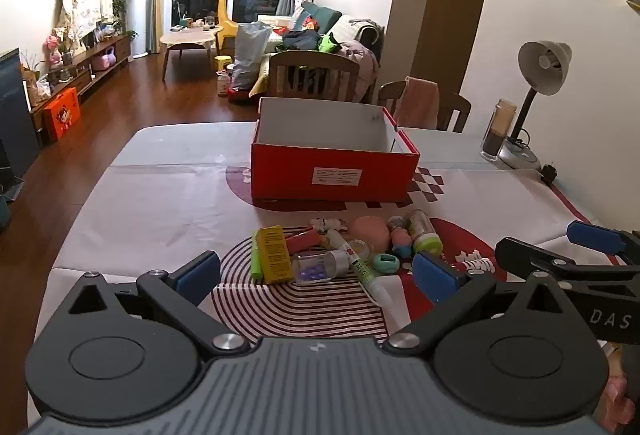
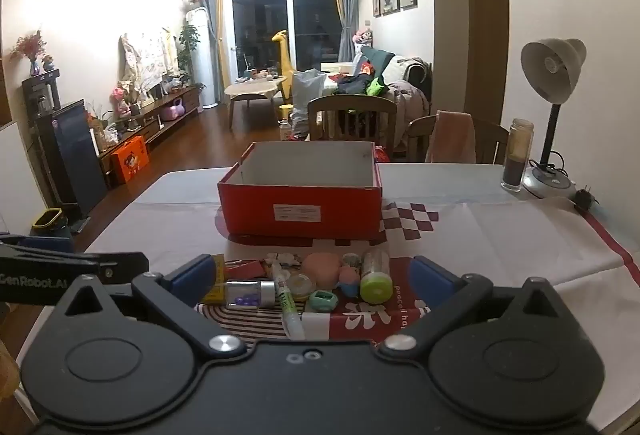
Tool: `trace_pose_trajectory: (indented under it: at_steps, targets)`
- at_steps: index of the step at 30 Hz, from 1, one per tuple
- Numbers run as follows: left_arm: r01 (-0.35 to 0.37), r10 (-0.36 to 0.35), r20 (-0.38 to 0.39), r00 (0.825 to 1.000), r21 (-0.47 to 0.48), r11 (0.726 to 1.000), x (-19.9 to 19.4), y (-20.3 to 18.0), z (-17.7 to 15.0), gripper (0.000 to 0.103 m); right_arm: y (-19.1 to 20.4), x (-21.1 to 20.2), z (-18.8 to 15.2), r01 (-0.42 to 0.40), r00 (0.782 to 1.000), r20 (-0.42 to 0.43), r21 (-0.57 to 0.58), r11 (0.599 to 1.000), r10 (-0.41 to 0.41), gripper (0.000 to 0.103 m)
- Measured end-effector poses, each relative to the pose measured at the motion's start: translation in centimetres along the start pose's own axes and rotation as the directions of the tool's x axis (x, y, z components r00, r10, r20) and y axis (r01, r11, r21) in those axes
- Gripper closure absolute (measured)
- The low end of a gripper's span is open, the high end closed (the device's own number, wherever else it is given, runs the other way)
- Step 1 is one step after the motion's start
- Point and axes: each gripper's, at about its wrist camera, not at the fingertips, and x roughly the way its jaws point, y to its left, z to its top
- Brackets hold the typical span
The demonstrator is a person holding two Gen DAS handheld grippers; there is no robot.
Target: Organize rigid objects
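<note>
From the left wrist, the left gripper point(image 1: 316, 273) hangs with its blue pads spread wide and nothing between them, above a heap of small items point(image 1: 344, 249) on the patterned tabletop point(image 1: 160, 203) — a yellow carton point(image 1: 274, 254), a clear vial point(image 1: 318, 266), a white tube point(image 1: 362, 269) with green print too blurred to read. Beyond stands the red box point(image 1: 334, 171), open, its white label illegible. At the right edge the other tool shows the letters "DAS". From the right wrist, the right gripper point(image 2: 316, 279) is likewise spread and holding nothing, the heap just ahead; a green-capped jar point(image 2: 376, 277) lies there, and "GenRobot.AI" reads on the left tool.
</note>
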Motion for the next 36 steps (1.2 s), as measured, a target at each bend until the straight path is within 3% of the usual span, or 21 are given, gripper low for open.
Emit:
trace_pose_trajectory:
  at_steps: [22,36]
  targets:
    - [0.012,-0.012,0.000,1.000,-0.010,1.000,-0.7,0.0,-0.2,0.000,-0.2,-0.5,-0.2,-0.031,1.000,-0.002,0.035,0.999,0.031,0.001]
    - [0.016,-0.016,0.009,1.000,-0.018,1.000,-0.9,0.5,-0.3,0.000,0.0,-0.1,-0.1,-0.006,1.000,-0.015,0.030,1.000,0.006,0.001]
